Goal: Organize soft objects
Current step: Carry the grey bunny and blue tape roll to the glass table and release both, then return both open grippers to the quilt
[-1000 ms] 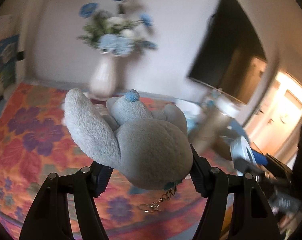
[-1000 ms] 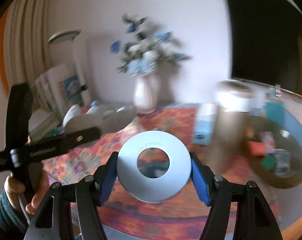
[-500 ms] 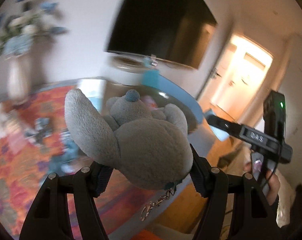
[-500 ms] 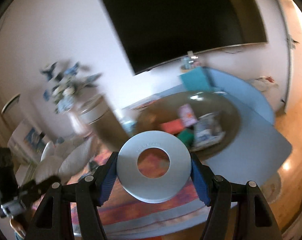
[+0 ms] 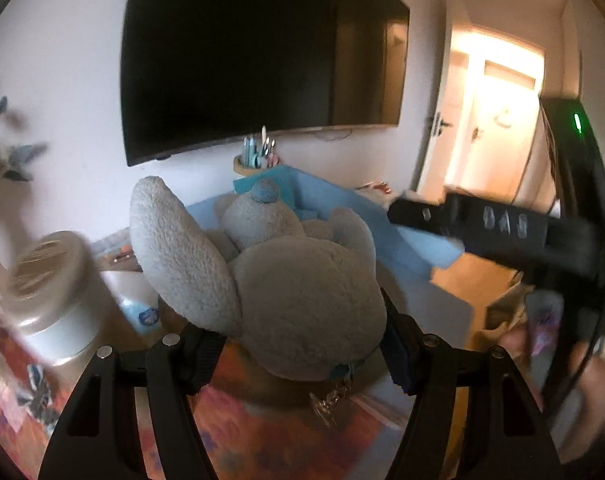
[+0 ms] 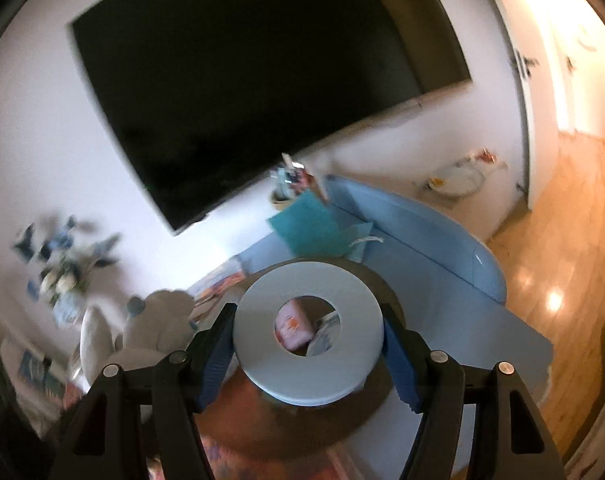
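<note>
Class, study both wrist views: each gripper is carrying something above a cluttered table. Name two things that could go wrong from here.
1. The grey plush toy bulges above the left gripper and may slip out.
2. The right gripper holds the pale blue ring only by its edges, so it may drop into the dark bowl below.

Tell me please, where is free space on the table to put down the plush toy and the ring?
Bare patch: the blue mat between the teal bag and the table's right edge. Crowded: the dark bowl under the ring already holds packets; the flowered cloth beside the plush toy carries a canister.
</note>
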The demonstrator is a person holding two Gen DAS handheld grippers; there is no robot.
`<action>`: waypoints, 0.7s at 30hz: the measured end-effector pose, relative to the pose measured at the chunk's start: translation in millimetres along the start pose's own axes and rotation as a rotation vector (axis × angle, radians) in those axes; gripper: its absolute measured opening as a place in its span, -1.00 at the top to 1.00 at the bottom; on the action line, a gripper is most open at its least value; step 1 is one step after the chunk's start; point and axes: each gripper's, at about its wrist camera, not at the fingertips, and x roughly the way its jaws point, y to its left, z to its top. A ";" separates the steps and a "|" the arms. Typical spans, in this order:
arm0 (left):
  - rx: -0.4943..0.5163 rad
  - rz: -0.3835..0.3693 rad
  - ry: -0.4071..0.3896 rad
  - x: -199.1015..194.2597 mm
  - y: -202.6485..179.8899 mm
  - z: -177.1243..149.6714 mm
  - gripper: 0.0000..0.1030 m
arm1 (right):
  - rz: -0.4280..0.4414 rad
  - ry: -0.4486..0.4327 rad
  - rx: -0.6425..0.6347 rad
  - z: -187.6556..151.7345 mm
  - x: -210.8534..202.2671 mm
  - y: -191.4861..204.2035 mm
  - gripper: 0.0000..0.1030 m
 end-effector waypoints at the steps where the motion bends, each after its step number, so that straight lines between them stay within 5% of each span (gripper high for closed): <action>1: 0.005 0.008 0.014 11.6 -0.4 -1.0 -0.28 | -0.002 0.025 0.013 5.9 13.4 -2.5 -0.30; 8: 0.012 0.056 0.032 43.1 3.0 -5.7 -0.66 | 0.028 0.148 0.026 19.9 70.5 -12.0 -0.37; 15: 0.054 0.004 -0.004 7.5 -7.7 -19.1 -0.75 | 0.049 0.127 0.037 5.7 40.5 -16.6 -0.38; 21: 0.095 0.041 -0.044 -55.4 -0.2 -45.1 -0.75 | 0.088 0.123 0.000 -27.4 5.7 4.1 -0.38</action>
